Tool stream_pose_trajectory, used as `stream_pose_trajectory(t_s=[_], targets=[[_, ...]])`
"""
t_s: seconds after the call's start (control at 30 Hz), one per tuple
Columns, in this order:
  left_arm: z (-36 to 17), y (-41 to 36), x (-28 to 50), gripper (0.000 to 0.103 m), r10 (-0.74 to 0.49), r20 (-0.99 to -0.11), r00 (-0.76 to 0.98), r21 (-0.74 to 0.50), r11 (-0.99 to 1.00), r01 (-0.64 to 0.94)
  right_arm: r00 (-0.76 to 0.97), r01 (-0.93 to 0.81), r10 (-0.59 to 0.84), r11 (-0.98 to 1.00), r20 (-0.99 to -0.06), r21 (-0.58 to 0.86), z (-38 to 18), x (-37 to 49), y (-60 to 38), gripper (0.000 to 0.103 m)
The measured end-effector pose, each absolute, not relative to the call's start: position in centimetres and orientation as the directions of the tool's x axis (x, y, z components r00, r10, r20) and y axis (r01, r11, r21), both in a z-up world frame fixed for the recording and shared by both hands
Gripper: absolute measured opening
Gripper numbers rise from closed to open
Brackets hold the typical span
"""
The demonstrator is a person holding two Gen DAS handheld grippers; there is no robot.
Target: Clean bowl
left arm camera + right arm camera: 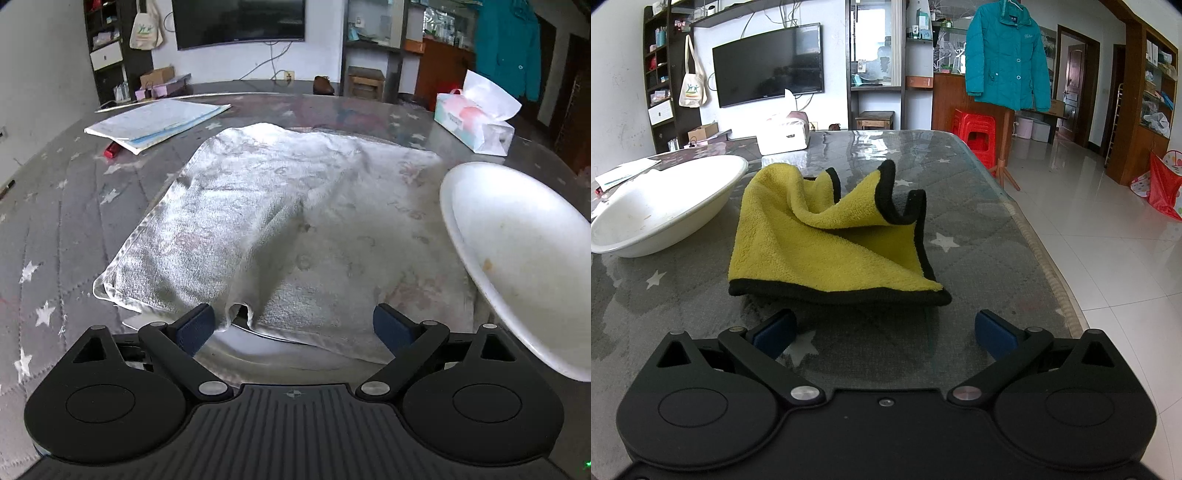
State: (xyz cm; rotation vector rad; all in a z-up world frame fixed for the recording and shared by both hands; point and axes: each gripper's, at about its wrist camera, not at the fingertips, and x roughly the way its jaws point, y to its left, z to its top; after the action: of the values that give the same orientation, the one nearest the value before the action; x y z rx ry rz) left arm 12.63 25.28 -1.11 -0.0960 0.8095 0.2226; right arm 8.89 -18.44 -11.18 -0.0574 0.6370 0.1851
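A wide white bowl (pixel 524 254) with faint brown stains inside sits at the right of the left wrist view, resting partly on a white towel (pixel 280 229) spread on the table. My left gripper (pixel 293 326) is open just above the towel's near edge, with nothing between its blue pads. In the right wrist view the same bowl (pixel 661 206) lies at the left, beside a crumpled yellow cloth with black trim (pixel 831 240). My right gripper (pixel 884 332) stands open a little short of the cloth's near edge, holding nothing.
A tissue box (pixel 476 122) stands at the far right of the table, papers (pixel 155 122) and a red pen at the far left. The grey star-patterned table (pixel 979 229) under glass ends at the right, with tiled floor, red stools (pixel 975 136) and a hanging teal jacket beyond.
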Motion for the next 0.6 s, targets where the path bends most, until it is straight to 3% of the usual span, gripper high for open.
stream_pose_trajectory(t_s=[0.6], targets=[[-1.5, 24.9, 11.1, 0.094, 0.171, -0.675, 0.718, 0.033, 0.979, -0.202, 0.768, -0.205, 0.166, 0.979, -0.619, 0.009, -11.0, 10.1, -17.2, 0.103]])
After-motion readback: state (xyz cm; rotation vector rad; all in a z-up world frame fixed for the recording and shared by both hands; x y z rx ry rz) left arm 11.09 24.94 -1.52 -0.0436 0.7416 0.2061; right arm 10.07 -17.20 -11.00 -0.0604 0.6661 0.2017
